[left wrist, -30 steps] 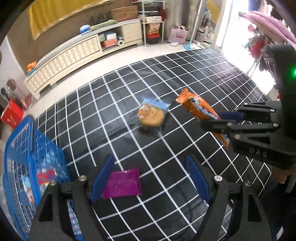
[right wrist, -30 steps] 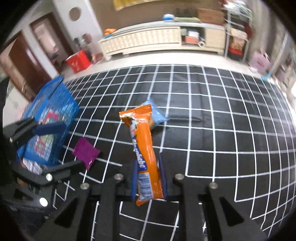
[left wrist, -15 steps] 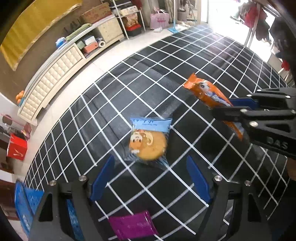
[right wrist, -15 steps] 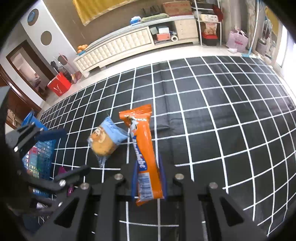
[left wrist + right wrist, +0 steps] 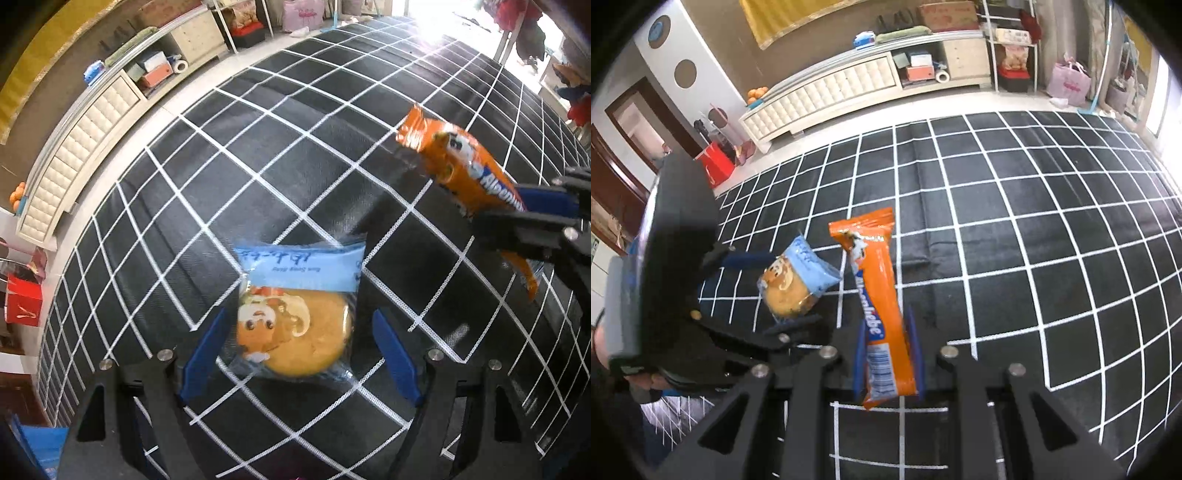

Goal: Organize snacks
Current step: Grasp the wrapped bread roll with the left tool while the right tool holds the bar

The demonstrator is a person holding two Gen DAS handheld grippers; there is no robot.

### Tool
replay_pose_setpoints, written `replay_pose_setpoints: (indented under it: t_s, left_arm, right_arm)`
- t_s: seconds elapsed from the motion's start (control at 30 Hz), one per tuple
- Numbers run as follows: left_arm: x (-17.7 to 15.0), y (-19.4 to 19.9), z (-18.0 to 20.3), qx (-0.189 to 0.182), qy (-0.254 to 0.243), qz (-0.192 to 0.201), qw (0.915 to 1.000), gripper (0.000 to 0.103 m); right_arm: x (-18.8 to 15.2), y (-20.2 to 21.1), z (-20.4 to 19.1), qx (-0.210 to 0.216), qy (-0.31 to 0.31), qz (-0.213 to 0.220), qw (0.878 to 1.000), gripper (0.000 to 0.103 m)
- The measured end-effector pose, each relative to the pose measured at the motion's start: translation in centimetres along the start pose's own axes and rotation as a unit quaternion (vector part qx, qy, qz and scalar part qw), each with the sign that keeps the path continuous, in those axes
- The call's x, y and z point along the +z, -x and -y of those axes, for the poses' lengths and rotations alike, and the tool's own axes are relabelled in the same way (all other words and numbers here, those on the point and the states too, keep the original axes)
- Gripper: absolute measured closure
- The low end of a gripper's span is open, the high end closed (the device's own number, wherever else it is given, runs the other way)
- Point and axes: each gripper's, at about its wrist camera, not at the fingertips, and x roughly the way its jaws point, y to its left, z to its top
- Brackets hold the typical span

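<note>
Straddling cake pouch, L gripper wide; soft, crushable (grip edges lightly). R gripper clamps orange pack.

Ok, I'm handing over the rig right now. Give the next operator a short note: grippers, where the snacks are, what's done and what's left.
Right gripper: shut on the orange snack bar, held above the mat.
Left gripper: open, its blue fingers either side of the blue-topped cake packet, not yet closed on it.
The packet lies on the black grid mat.
Done: orange bar picked up.
Left: close on the cake packet, lift it, then put both snacks away. A blue basket corner shows at the lower left of the left wrist view.
</note>
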Motion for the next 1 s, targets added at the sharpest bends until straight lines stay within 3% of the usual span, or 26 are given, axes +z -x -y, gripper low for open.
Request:
replay_pose_setpoints:
  t_s: [0.07, 0.1, 0.27, 0.4, 0.7, 1.0]
  left_arm:
    - [-0.1, 0.0, -0.2, -0.009, 0.019, 0.003, 0.9998, 0.038]
    - [-0.1, 0.1, -0.4, -0.014, 0.029, 0.006, 0.9994, 0.050]
    - [-1.4, 1.0, 0.1, 0.001, 0.032, 0.014, 0.9994, 0.051]
    - [-2.9, 3.8, -0.6, -0.009, 0.075, 0.043, 0.9962, 0.051]
    - [-7.7, 13.6, -1.6, 0.011, 0.136, 0.114, 0.9840, 0.051]
    - [-13.4, 23.1, -3.0, 0.033, 0.157, 0.178, 0.9709, 0.051]
  right_arm:
    - [-0.1, 0.0, 0.4, -0.001, -0.007, -0.001, 1.000, 0.078]
    - [-0.1, 0.1, 0.6, -0.001, -0.010, -0.002, 1.000, 0.078]
    - [-0.1, 0.8, 0.5, 0.002, -0.019, 0.001, 1.000, 0.078]
    - [-0.3, 2.0, -0.7, -0.002, -0.004, 0.007, 1.000, 0.078]
    - [-0.3, 7.3, -5.9, -0.003, 0.031, 0.028, 0.999, 0.078]
    - [-1.2, 12.0, -12.3, 0.020, 0.063, 0.054, 0.996, 0.078]
